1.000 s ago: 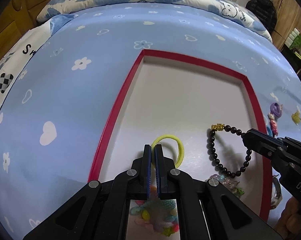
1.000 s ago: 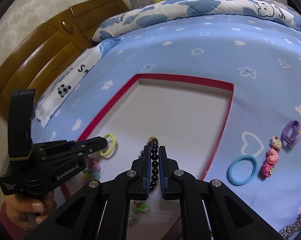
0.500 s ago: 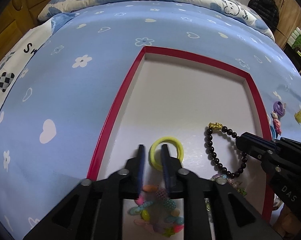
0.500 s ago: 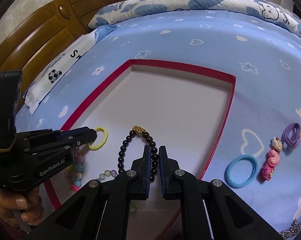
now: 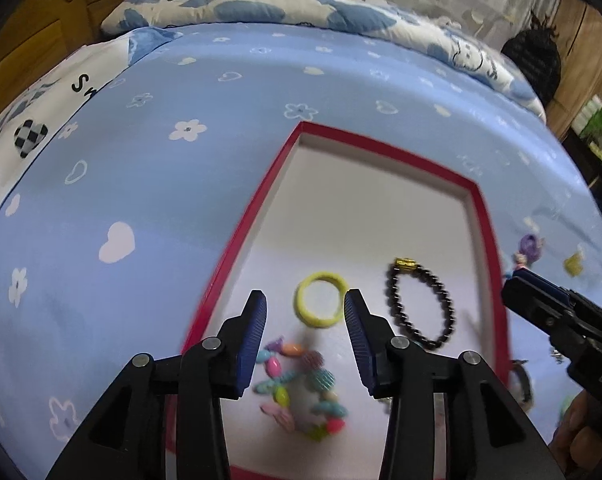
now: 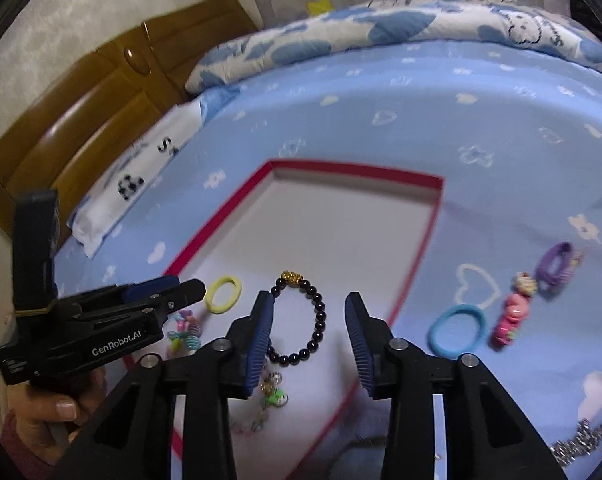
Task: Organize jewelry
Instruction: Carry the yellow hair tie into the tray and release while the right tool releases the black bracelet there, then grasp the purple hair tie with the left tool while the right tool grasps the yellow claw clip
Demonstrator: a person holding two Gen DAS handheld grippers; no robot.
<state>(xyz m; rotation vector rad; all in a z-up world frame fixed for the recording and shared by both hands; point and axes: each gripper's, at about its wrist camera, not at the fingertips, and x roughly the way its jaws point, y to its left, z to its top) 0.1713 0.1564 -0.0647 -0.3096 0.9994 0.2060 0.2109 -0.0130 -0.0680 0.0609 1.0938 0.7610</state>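
A red-rimmed white tray lies on the blue bedsheet. In it lie a yellow hair tie, a black bead bracelet with a gold charm and a colourful bead bracelet. My left gripper is open and empty, raised just behind the yellow tie. My right gripper is open and empty above the black bracelet.
On the sheet right of the tray lie a blue hair tie, a pink clip, a purple hair tie and a silver chain. A clear bead bracelet lies in the tray's near part. Pillows and a wooden headboard are behind.
Both grippers opened, the left releasing the yellow hair tie and the right the black bracelet, which now lie in the tray. Both grippers have pulled back and up.
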